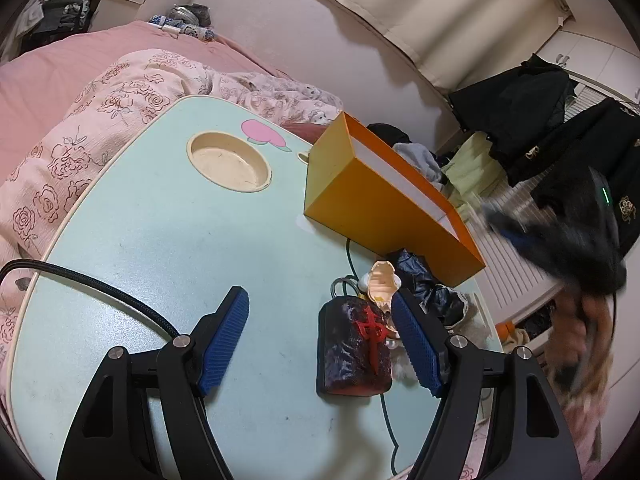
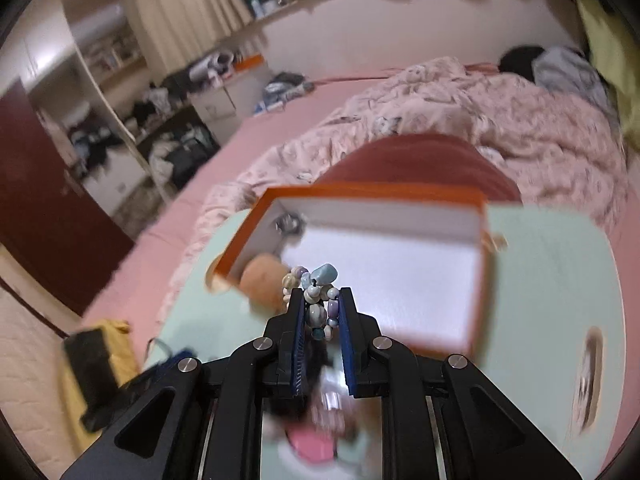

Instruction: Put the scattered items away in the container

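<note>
An orange box (image 1: 360, 200) with a white inside stands on the pale green lap table (image 1: 160, 240). My left gripper (image 1: 320, 336) is open just above the table; a dark pouch with a red mark (image 1: 354, 350) lies between its fingers, near the right one. A cream shell-like trinket (image 1: 382, 284) and dark fabric (image 1: 432, 284) lie beyond it. My right gripper (image 2: 320, 300) is shut on a beaded bracelet (image 2: 316, 296) and holds it above the box's (image 2: 400, 280) near edge. A brown round item (image 2: 264, 280) and a small metallic item (image 2: 290, 224) lie inside the box.
The table has a round cup recess (image 1: 230, 160). A green cord (image 1: 352, 264) runs across the table past the pouch. A pink flowered quilt (image 1: 100, 100) and bed surround the table. A black cable (image 1: 100, 292) crosses the left. The right gripper shows blurred in the left wrist view (image 1: 560, 240).
</note>
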`<state>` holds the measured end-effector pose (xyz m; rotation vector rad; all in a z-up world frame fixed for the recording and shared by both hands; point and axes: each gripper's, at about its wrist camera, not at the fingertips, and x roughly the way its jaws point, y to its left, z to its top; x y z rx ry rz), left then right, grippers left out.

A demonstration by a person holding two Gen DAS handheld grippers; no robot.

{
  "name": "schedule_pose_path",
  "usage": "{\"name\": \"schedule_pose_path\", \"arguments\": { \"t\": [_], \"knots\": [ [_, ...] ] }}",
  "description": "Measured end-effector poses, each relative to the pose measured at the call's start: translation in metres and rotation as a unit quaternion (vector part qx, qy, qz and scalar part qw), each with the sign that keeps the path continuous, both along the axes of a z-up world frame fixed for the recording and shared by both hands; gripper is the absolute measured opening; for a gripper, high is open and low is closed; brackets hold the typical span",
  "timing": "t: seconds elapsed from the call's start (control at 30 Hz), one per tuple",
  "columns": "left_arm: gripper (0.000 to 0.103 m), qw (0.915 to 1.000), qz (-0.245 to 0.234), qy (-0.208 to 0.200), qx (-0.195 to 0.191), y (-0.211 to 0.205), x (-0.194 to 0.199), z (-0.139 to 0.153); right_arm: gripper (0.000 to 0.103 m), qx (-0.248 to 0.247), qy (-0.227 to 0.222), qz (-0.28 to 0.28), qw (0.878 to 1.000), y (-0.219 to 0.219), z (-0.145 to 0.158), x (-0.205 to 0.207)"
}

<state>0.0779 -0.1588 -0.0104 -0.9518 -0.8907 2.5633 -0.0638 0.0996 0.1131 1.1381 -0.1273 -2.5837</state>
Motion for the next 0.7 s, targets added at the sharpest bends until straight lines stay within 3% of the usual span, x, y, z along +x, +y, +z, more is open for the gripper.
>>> {"name": "schedule_pose_path", "arguments": {
  "t": [0.17, 0.27, 0.37, 0.4, 0.43, 0.47, 0.6, 0.63, 0.7],
  "knots": [
    [0.077, 1.0000, -0.001, 0.000, -0.002, 0.002, -0.001, 0.000, 0.016, 0.031, 0.018, -0.071, 0.997, 0.041, -0.030, 0.044],
    [0.078, 1.0000, -0.001, 0.000, -0.002, 0.002, -0.001, 0.000, 0.017, 0.028, 0.008, -0.086, 0.996, 0.051, -0.059, 0.054],
    [0.078, 1.0000, -0.001, 0.000, -0.002, 0.001, -0.001, 0.000, 0.024, 0.033, 0.015, -0.103, 0.994, 0.053, -0.075, 0.058],
    [0.078, 1.0000, -0.001, 0.001, -0.002, 0.002, -0.001, 0.000, 0.030, 0.027, 0.023, -0.101, 0.994, 0.053, -0.074, 0.061],
    [0.078, 1.0000, -0.001, 0.000, -0.002, 0.001, -0.001, 0.000, 0.047, 0.023, 0.033, -0.094, 0.995, 0.052, -0.071, 0.065],
    [0.078, 1.0000, -0.001, 0.000, -0.001, 0.001, -0.001, 0.000, 0.056, 0.024, 0.053, -0.093, 0.994, 0.050, -0.065, 0.071],
    [0.078, 1.0000, -0.001, 0.000, -0.002, 0.003, -0.002, 0.000, 0.075, 0.061, 0.151, -0.109, 0.981, 0.036, -0.041, 0.104],
    [0.078, 1.0000, -0.001, 0.000, -0.001, 0.002, -0.002, 0.000, 0.079, 0.067, 0.154, -0.107, 0.980, 0.033, -0.039, 0.108],
    [0.078, 1.0000, -0.001, 0.000, -0.001, 0.003, -0.002, 0.000, 0.079, 0.064, 0.127, -0.084, 0.986, 0.026, -0.047, 0.113]
  ]
}}
